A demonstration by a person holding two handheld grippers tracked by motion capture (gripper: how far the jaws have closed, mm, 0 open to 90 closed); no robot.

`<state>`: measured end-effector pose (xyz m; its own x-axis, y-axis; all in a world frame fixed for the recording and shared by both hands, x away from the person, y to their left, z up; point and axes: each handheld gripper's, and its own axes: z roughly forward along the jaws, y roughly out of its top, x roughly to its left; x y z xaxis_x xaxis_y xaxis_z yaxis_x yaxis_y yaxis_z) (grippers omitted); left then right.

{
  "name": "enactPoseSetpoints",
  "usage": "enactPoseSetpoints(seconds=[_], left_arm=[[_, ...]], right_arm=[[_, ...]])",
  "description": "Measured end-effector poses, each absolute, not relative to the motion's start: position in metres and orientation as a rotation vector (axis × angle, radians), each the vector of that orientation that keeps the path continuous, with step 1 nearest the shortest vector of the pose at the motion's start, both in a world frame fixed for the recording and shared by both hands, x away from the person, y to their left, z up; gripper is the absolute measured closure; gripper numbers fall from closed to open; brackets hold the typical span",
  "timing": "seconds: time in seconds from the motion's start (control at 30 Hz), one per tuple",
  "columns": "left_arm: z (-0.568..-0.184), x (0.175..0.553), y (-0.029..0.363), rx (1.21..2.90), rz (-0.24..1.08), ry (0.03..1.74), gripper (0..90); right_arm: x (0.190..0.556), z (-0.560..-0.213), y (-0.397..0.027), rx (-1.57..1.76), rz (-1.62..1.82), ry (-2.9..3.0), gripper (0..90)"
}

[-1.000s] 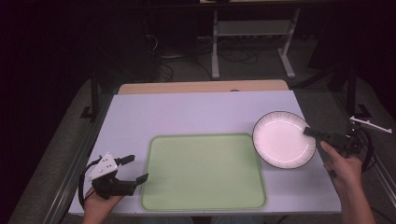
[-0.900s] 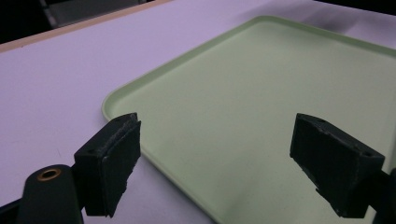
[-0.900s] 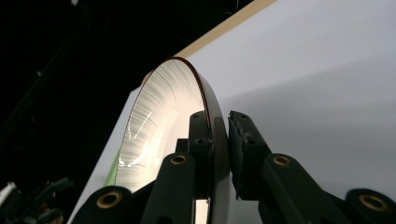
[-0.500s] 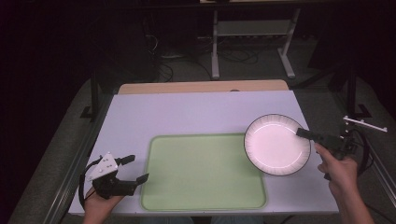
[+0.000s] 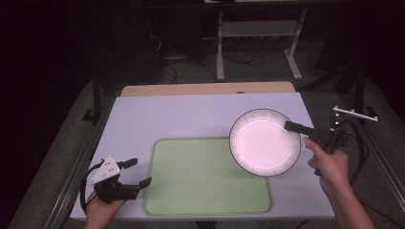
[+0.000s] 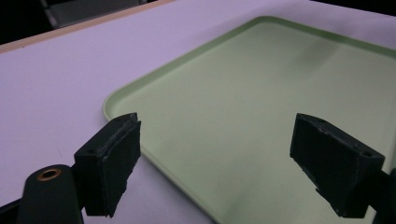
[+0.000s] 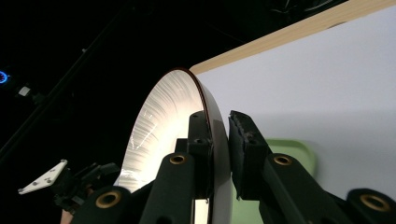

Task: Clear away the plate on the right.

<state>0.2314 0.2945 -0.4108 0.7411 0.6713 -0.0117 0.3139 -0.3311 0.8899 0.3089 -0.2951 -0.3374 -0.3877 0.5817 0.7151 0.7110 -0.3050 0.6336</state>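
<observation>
A white plate with a dark striped rim (image 5: 263, 141) hangs above the table at the right, over the right edge of the green mat (image 5: 205, 175). My right gripper (image 5: 292, 127) is shut on the plate's right rim; in the right gripper view its jaws pinch the plate (image 7: 163, 135) edge-on, one pad on each face. My left gripper (image 5: 137, 172) rests at the table's front left, open, with its jaws pointing at the mat's left edge. In the left gripper view the gripper (image 6: 233, 168) has only the green mat (image 6: 261, 107) between its wide-set jaws.
The table top (image 5: 191, 114) is pale lilac with a wooden strip (image 5: 205, 88) along its far edge. Metal rails run down both sides. A stand's legs (image 5: 258, 43) and cables lie on the dark floor behind. The other hand's gripper (image 7: 70, 182) shows far off in the right gripper view.
My right gripper has carried the plate up and to the left, from the table's right side toward the green mat. The left gripper has stayed put.
</observation>
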Motion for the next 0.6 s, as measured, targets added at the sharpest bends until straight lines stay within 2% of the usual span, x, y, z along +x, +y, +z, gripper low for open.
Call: enactPoseSetpoints(seconds=[0.6], left_arm=[[-0.411,0.231,0.295,1.928,0.444,0.754,15.9]], right_arm=[[0.324,-0.319,-0.237,-1.535,-1.764,-1.839,77.9]])
